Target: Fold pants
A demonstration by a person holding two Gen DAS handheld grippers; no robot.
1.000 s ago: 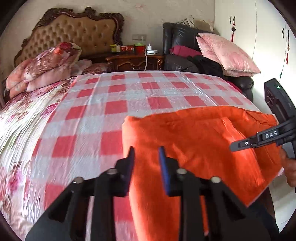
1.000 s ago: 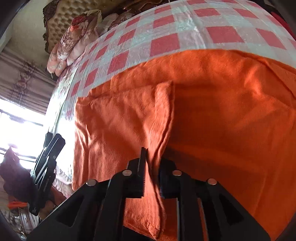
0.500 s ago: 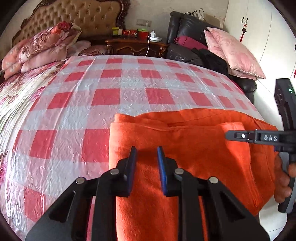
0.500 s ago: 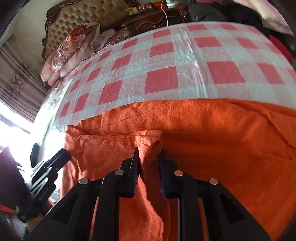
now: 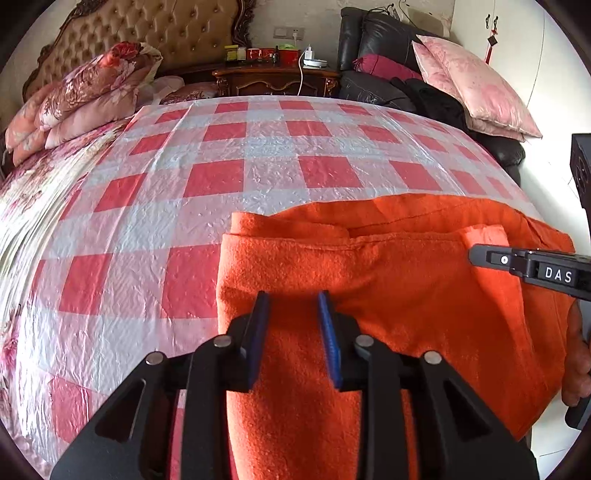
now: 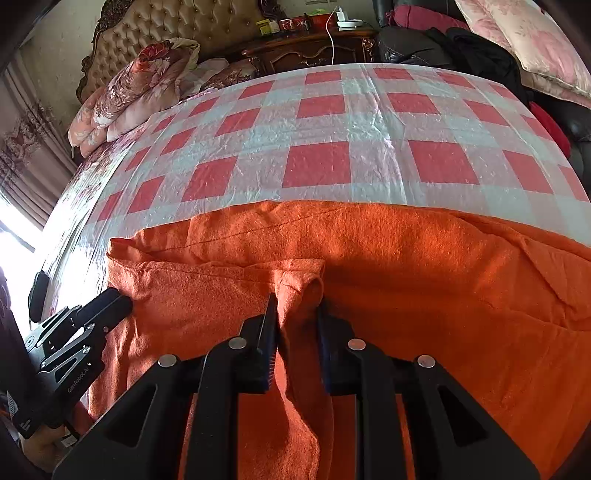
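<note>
The orange pants (image 5: 399,280) lie folded at the near edge of the bed, also seen in the right wrist view (image 6: 424,266). My left gripper (image 5: 291,301) is shut on the folded layer near the pants' left edge. My right gripper (image 6: 297,308) is shut on a bunched fold of the top layer. The right gripper shows in the left wrist view (image 5: 524,264) at the top layer's right edge. The left gripper shows in the right wrist view (image 6: 110,302) at the pants' left edge.
A red-and-white checked plastic sheet (image 5: 236,155) covers the bed. Floral quilts (image 5: 81,92) are piled by the tufted headboard (image 5: 155,33). A wooden nightstand (image 5: 277,79) with small items stands behind. A black sofa with pink pillows (image 5: 472,85) is at the right.
Both grippers have carried the top layer forward over the pants and lowered it; the folded edge now lies near the far edge of the pants.
</note>
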